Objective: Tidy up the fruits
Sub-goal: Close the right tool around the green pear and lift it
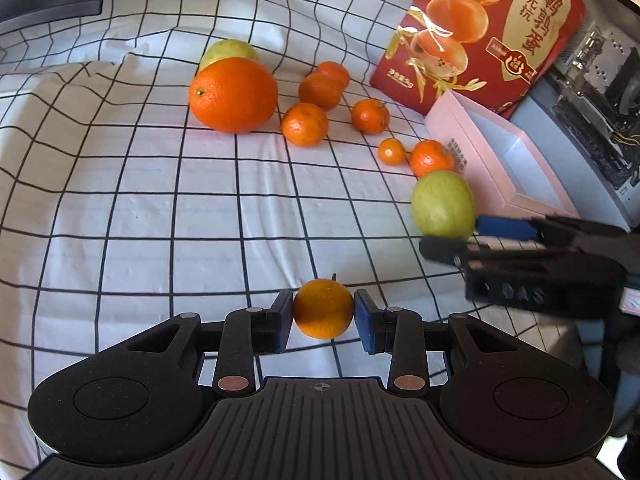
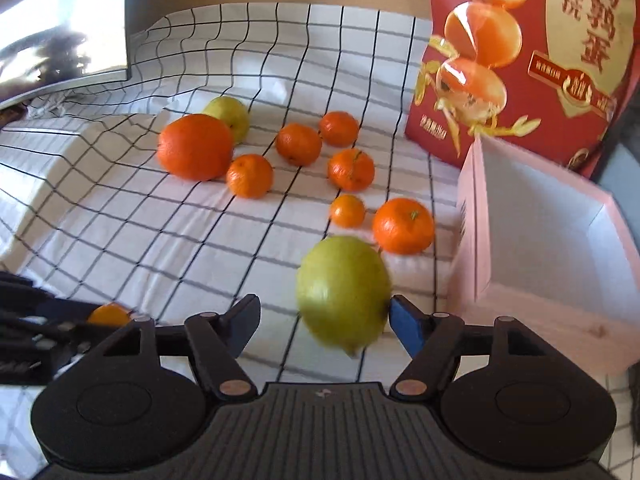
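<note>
My left gripper [image 1: 323, 316] is shut on a small orange mandarin [image 1: 323, 309] above the checked cloth; it also shows in the right wrist view [image 2: 109, 314]. My right gripper [image 2: 325, 320] is open. A green fruit [image 2: 343, 294] lies between its fingers, touching the right pad [image 2: 405, 322], with a gap to the left pad. The same green fruit [image 1: 443, 205] shows in the left wrist view. A large orange [image 1: 233, 95], a second green fruit [image 1: 229, 51] and several mandarins [image 1: 305, 125] lie on the cloth.
An open pink box [image 2: 536, 240] stands at the right, beside the fruit. A red printed bag [image 2: 532, 48] stands behind it. A dark monitor [image 2: 64, 24] is at the back left. The white checked cloth [image 1: 140, 220] is wrinkled at the back.
</note>
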`<state>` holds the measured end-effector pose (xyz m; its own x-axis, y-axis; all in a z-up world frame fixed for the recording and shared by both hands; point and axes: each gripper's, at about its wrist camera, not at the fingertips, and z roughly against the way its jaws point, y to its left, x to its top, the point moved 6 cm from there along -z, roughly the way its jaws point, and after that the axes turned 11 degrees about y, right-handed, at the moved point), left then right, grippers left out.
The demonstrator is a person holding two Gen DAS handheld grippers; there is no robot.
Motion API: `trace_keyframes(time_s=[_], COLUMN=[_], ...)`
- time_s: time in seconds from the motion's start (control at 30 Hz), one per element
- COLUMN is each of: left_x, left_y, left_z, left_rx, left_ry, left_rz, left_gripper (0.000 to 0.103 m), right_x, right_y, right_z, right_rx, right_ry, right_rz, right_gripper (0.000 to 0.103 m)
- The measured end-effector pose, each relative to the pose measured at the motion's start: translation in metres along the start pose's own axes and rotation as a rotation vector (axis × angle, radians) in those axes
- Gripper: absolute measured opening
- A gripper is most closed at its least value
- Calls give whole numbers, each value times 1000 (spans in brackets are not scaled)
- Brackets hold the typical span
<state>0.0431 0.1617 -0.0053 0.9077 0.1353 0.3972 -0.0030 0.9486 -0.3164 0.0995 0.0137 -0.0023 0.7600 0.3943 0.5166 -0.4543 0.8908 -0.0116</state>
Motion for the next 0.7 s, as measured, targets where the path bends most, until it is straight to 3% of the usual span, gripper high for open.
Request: trace_keyframes(time_s=[0.13, 0.33, 0.5, 0.7], left_x=[5, 1, -7, -9], left_y=[2, 5, 13, 24], left_z=[1, 8, 14, 18], left_rx=[-8, -10, 1, 11], left_ry=[-11, -23, -18, -14], left_rz=[19, 32, 46, 69], left_gripper=[38, 38, 38, 38], right_x=[-4, 1, 3, 8], right_y=[5, -4, -14, -14], right_z=[4, -9, -29, -40], right_rx=[29, -22, -12, 2], right_ry=[3, -22, 31, 37], right_rz=[-13, -1, -7, -13], right_gripper=[72, 77, 79, 69])
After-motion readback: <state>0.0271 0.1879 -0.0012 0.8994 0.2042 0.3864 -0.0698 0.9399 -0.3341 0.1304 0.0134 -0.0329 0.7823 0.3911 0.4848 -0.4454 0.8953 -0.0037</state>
